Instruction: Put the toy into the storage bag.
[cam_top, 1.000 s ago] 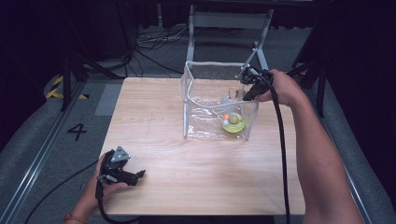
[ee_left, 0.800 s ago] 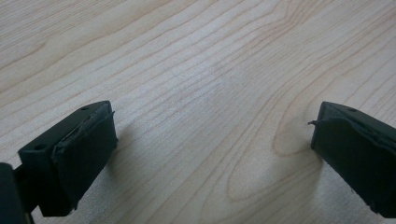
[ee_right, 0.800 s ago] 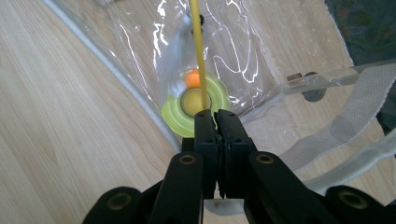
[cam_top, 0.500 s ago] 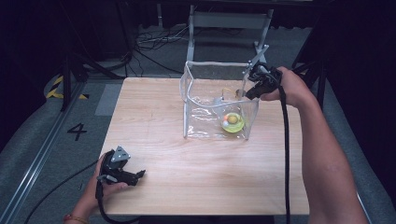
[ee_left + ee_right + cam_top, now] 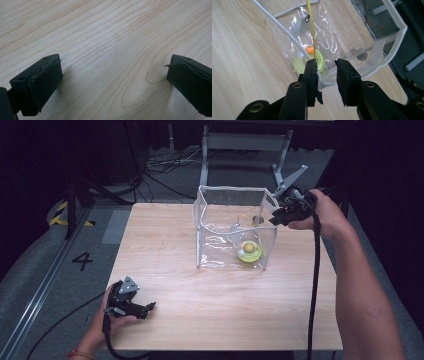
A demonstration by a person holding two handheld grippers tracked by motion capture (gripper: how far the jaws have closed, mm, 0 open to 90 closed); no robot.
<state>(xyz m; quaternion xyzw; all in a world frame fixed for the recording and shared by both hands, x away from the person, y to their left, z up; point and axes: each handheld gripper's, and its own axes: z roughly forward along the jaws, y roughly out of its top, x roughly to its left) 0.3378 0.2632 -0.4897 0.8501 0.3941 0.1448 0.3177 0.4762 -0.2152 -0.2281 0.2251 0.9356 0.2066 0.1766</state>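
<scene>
Both claws, left claw (image 5: 150, 307) and right claw (image 5: 273, 220), are black with grey three-cornered plates and trailing black cables.

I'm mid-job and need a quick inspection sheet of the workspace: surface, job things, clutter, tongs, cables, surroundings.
Surface: light wooden table, bare around the bag.
Job's things: clear plastic bag standing open at the far right of the table; a yellow-green reel with an orange piece lies inside on its bottom; a thin yellow cord runs up from it.
Clutter: nothing seen.
Tongs: left tongs open, low over bare wood, nothing between them. Right tongs at the bag's right rim, jaws just been opening, a gap between them; the rim passes behind the left jaw, grip unclear.
Cables: black cable trails along the right forearm.
Surroundings: grey floor marked 4, loose wires, metal stand behind.
</scene>
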